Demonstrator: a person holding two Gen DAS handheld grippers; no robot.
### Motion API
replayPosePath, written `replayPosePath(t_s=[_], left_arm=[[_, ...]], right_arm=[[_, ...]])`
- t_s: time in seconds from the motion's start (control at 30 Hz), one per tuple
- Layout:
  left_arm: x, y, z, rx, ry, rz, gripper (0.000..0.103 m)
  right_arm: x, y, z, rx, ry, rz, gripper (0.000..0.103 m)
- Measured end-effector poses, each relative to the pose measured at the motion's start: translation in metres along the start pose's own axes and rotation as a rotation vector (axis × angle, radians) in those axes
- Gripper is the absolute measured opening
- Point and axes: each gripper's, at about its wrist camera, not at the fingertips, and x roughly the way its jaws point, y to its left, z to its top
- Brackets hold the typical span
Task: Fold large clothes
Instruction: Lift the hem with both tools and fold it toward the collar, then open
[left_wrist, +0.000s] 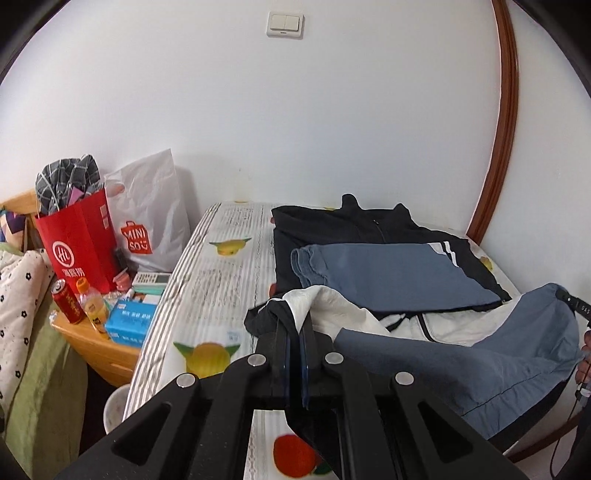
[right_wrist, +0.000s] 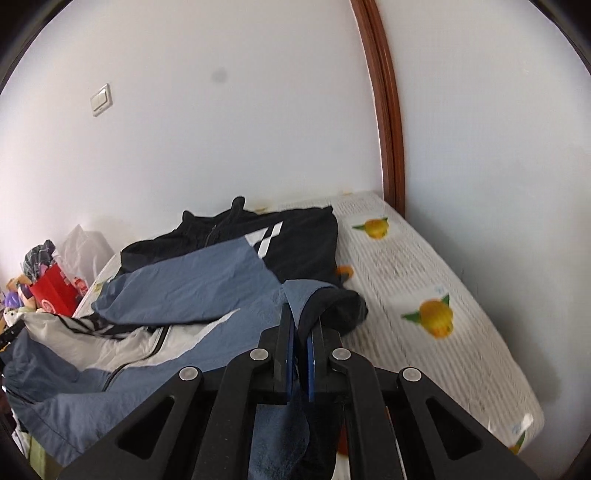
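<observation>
We hold the jacket (left_wrist: 406, 273) by its near hem with both grippers, above the bed (left_wrist: 218, 273). Our left gripper (left_wrist: 293, 332) has its fingers pressed together on a bunch of black and white fabric at one corner of the hem, and cloth hangs down below the fingers. Our right gripper (right_wrist: 301, 328) is likewise clamped, its blue pads closed on the blue and black edge of the garment, with more fabric drooping beneath it.

The jacket is blue, black and white, with a zip down the front. Its black collar end lies flat on the mattress near the wall, and one blue sleeve (left_wrist: 391, 273) is folded across the chest. The near part, lifted by us, sags between the two grippers in loose folds. In the left wrist view the right gripper's tip and a bit of a hand (left_wrist: 585, 354) appear at the right edge, beyond the raised blue cloth.

The bed carries a white striped sheet printed with fruit. To its left stands a wooden nightstand (left_wrist: 92, 343), crowded with a red paper bag (left_wrist: 77, 247), a white shopping bag (left_wrist: 151, 221), a red can (left_wrist: 68, 302), an orange drink bottle (left_wrist: 92, 306) and a blue box (left_wrist: 129, 321). A light switch (left_wrist: 285, 24) sits high on the white wall.
</observation>
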Motion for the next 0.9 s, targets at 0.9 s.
replayPosePath(t_s=[0.9], left_arm=[[0.135,0.011,0.052,-0.089,0.099,0.072,0.004]], right_arm=[[0.137,0.015,0.062,0.005,0.059,-0.065,0.005]])
